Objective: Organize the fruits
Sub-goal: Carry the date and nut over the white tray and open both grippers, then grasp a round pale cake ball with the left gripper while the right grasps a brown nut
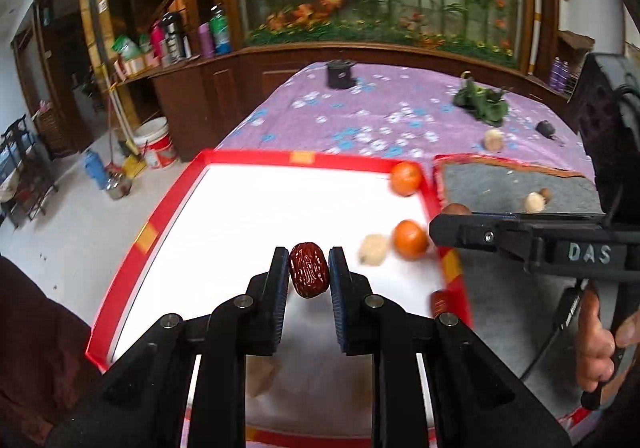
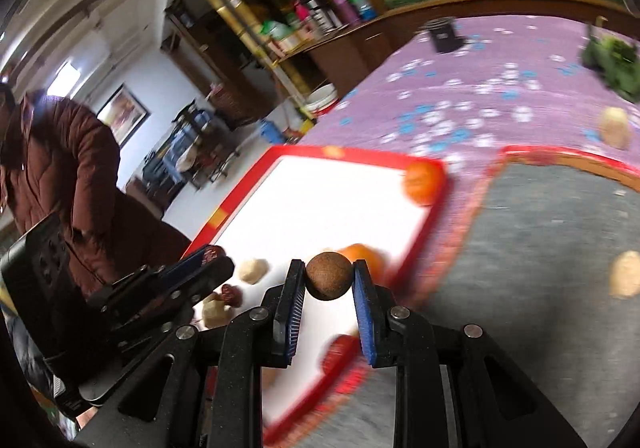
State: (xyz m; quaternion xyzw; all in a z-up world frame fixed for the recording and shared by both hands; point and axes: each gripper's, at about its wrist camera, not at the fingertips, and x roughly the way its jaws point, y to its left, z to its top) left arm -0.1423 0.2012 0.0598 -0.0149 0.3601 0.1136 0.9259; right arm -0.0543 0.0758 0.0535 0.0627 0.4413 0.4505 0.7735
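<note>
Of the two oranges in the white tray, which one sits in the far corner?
The farther orange touches the tray's red rim; the other orange sits nearer, beside a pale fruit.

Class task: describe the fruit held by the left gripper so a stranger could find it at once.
Find the white tray with the red rim on the purple flowered tablecloth. Above its near end, the left gripper pinches a red date. Unlike the smooth round oranges nearby, it is dark red, oval and wrinkled.
</note>
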